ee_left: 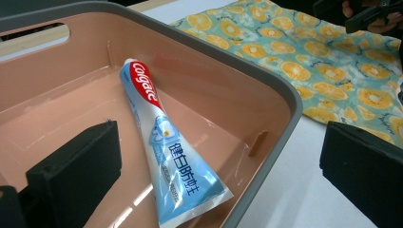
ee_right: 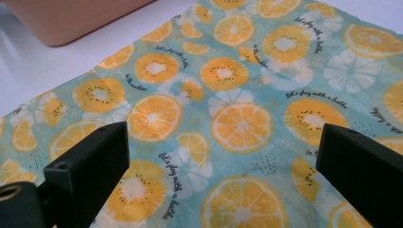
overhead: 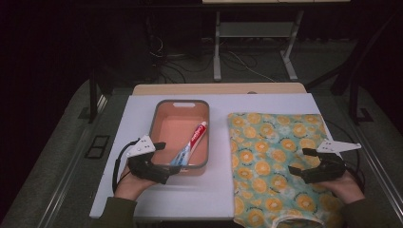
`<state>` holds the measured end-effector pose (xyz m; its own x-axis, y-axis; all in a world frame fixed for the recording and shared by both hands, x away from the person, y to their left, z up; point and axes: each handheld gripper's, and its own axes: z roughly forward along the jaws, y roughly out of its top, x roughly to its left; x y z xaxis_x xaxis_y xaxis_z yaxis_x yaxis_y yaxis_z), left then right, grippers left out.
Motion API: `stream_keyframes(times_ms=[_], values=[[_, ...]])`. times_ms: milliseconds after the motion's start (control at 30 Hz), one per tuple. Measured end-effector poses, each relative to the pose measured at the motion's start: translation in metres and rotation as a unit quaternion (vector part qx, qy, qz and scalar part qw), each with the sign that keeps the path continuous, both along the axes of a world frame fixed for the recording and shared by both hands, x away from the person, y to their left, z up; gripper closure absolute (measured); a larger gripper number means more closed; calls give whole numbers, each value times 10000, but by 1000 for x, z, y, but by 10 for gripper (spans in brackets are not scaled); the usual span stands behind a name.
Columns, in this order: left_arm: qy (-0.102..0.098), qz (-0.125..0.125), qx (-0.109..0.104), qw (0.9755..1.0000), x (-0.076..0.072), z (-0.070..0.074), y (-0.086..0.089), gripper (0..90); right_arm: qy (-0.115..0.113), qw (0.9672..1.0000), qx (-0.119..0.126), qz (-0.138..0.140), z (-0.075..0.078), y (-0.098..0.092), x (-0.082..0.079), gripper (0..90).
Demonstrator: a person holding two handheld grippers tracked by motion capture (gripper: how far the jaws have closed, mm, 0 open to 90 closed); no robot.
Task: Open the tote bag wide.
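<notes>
- The bench (overhead: 142, 190), under a white cover, carries everything: a basin at centre-left and a cloth spread flat on the right.
- The orange-slice cloth (overhead: 271, 156) lies open and unfolded, reaching from just beside the basin to the bench's right edge; its near end hangs over the front edge and is cut off by the high view's bottom.
- The pink basin with a grey rim (overhead: 157, 116) holds one thing, a Colgate toothpaste tube (overhead: 192, 142), lying on a slant with its red-capped end up toward the far right wall and its crimped tail toward the near rim.
- The left claw (overhead: 164, 159) hovers at the basin's near-left corner, jaws spread wide and empty; in the left gripper view one jaw sits inside the basin and the other outside its rim, with the tube (ee_left: 166, 156) between them but untouched.
- The right claw (overhead: 302, 161) hangs over the cloth's right part, jaws likewise spread, pinching nothing; the cloth (ee_right: 228, 118) shows smooth beneath it.
- As I judge it, the work is at its start: nothing is gripped, and both the tube and the cloth await a first grasp.
- Hard to read: the room behind is dark, and the tube's cap itself is too small to make out.
</notes>
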<state>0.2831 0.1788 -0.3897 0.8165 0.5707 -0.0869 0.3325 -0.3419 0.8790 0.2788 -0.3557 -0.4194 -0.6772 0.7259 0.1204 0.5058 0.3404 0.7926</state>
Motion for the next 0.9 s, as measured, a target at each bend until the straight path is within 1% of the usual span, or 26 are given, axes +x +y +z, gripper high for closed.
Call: stream_keyframes(times_ms=[133, 167, 267, 300, 333, 367, 400, 433, 467, 500, 533, 567, 600, 667, 700, 733, 767, 800, 833, 900], values=[[5, 27, 9, 10000, -1, 0, 0, 0, 119, 9998, -17, 163, -1, 5, -1, 35], [9, 34, 6, 10000, 0, 0, 0, 0, 119, 9998, -17, 163, -1, 5, -1, 35], [1, 41, 22, 10000, -1, 0, -1, 0, 207, 9991, -98, 346, -3, 10, -2, 37], [6, 41, 22, 10000, 0, 0, -1, 0, 217, 9989, -114, 391, -3, 12, -4, 68], [12, 49, 14, 10000, 0, 0, 0, 0, 234, 9983, -128, 527, -3, 16, -7, 77], [16, 54, 8, 10000, 0, 0, 0, 0, 234, 9983, -128, 527, -3, 16, -7, 77], [12, 47, 10, 10000, 0, 0, -1, 0, 291, 9969, -227, 691, -5, 22, -9, 139], [10, 47, 14, 10000, 0, 0, -1, 0, 291, 9969, -227, 691, -5, 22, -9, 139], [9, 50, 12, 10000, 0, 0, -1, 0, 322, 9956, -276, 833, -7, 27, -11, 149], [8, 49, 8, 10000, 0, 0, 0, 0, 322, 9956, -276, 833, -7, 27, -11, 149], [10, 48, 8, 10000, 0, 0, 0, 0, 345, 9949, -299, 898, -8, 30, -11, 156], [12, 49, 11, 10000, 0, 0, 0, 0, 368, 9934, -376, 1016, -11, 35, -12, 179], [11, 54, 10, 10000, 0, 0, 0, 0, 368, 9934, -376, 1016, -11, 35, -12, 179], [12, 58, 10, 10000, 0, 0, -1, 0, 417, 9919, -457, 1105, -15, 42, -11, 187], [12, 57, 9, 10000, 0, 0, -1, 0, 417, 9919, -457, 1105, -15, 42, -11, 187], [11, 61, 11, 10000, 0, 0, -1, 0, 433, 9903, -503, 1219, -17, 47, -11, 213], [10, 64, 9, 10000, 0, 0, -1, 0, 433, 9903, -503, 1219, -17, 47, -11, 213], [12, 62, 12, 10000, 0, 0, -1, 0, 435, 9890, -559, 1298, -19, 52, -12, 224], [11, 65, 11, 10000, 0, 0, -1, 0, 430, 9884, -561, 1340, -19, 54, -13, 226], [11, 66, 15, 10000, 0, 0, -1, 0, 430, 9882, -557, 1360, -20, 56, -13, 227]])
